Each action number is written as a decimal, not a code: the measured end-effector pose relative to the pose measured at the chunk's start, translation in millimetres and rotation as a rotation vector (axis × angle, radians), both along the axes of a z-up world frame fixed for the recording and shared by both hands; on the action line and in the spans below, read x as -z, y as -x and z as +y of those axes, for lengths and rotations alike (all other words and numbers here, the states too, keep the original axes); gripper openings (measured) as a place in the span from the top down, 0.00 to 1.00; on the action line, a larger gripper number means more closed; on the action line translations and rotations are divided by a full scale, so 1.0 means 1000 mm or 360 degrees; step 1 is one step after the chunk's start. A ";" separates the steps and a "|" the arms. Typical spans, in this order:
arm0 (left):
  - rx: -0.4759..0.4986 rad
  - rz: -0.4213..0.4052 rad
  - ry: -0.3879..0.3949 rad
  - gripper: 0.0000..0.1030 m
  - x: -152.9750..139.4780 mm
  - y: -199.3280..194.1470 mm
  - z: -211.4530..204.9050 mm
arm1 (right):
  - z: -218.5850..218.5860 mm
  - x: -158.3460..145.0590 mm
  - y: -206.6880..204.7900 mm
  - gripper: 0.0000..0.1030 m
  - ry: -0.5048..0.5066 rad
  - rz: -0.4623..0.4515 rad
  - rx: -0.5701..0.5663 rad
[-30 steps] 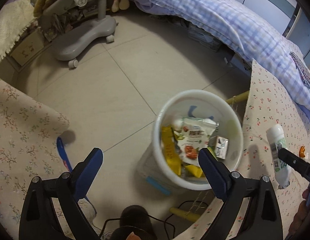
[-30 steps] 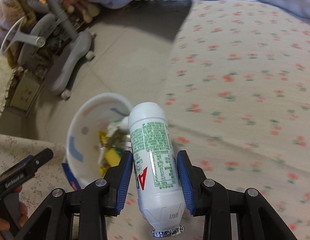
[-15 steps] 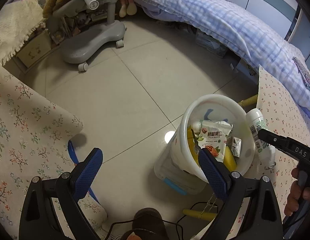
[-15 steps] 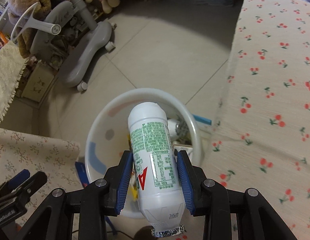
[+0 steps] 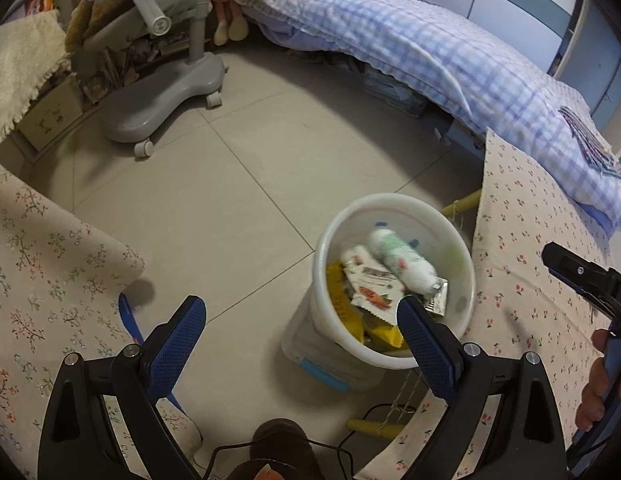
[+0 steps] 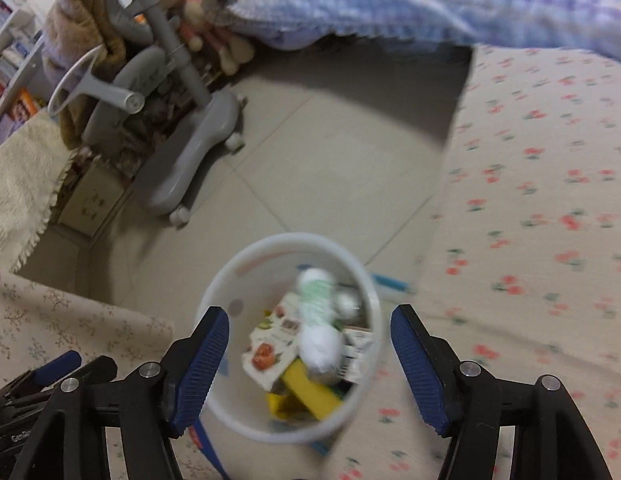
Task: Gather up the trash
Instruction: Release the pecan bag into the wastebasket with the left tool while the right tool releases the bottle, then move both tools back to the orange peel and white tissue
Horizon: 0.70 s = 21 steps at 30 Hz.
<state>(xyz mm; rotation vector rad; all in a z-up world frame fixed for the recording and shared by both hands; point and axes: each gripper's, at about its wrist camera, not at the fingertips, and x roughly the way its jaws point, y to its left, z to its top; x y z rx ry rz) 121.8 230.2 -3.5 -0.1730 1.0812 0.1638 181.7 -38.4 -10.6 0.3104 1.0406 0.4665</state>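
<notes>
A white bin [image 5: 390, 200] stands on the tiled floor between two cloth-covered surfaces. Inside it a white bottle with green print [image 5: 398, 260] lies on yellow wrappers and a white snack packet [image 5: 370, 284]. In the right wrist view the bottle [image 6: 318, 308] is blurred inside the bin [image 6: 286, 240]. My right gripper [image 6: 310, 316] hovers above the bin, its jaws opening with nothing between them. My left gripper [image 5: 300, 312] is open and empty, just left of the bin.
The cherry-print cloth [image 5: 530, 280] lies right of the bin and a floral cloth [image 5: 38, 280] to its left. Farther back stand a grey wheeled chair base [image 5: 166, 96] and a bed with a checked blanket [image 5: 410, 40]. A hand [image 5: 594, 380] holds the right gripper [image 5: 582, 276].
My right gripper carried the bottle over the bin, then its jaws spread and the bottle dropped in. The left gripper stayed open and drew back a little.
</notes>
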 end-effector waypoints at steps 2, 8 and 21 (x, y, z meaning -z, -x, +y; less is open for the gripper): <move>0.0028 -0.0004 -0.0011 0.05 -0.002 0.000 -0.010 | -0.011 -0.005 0.005 0.30 0.0047 -0.0004 0.0031; 0.0086 -0.0003 0.0040 0.05 -0.004 -0.007 -0.033 | -0.051 -0.015 0.021 0.26 0.0215 -0.0011 0.0124; 0.0280 0.0054 0.0057 0.05 0.000 -0.037 -0.115 | -0.207 -0.013 0.027 0.26 0.0507 0.0044 0.0541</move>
